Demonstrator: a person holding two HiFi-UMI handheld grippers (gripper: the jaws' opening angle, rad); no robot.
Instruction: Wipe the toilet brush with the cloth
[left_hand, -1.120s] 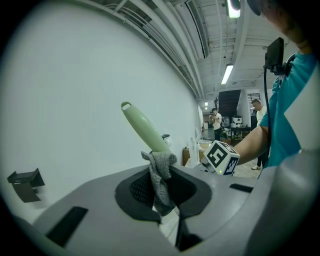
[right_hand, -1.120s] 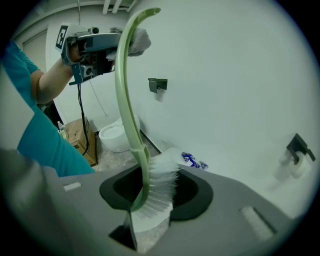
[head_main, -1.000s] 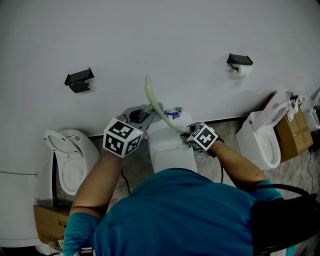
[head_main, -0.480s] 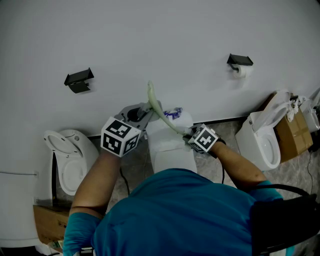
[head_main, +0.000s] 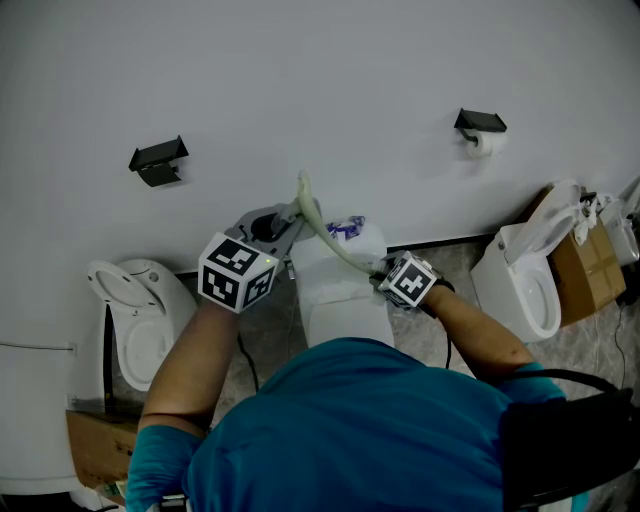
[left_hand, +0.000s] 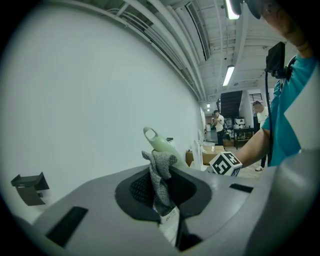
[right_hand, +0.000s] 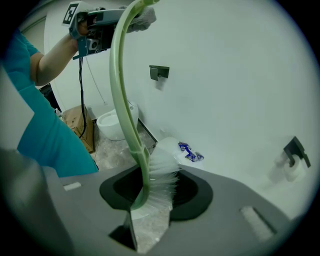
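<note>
The pale green toilet brush (head_main: 322, 232) hangs in the air above a white toilet tank (head_main: 345, 300) by the far wall, its handle curving up to the left. The right gripper (head_main: 380, 268) has its jaws partly spread and clamped on the brush's neck beside the white bristles (right_hand: 162, 180). It tilts steeply down, with the forearm coming in from the right. The left gripper (head_main: 295, 222) pinches the grey cloth (left_hand: 161, 180) between closed jaws. The cloth touches the handle near its looped top end. This gripper points nearly level toward the wall.
</note>
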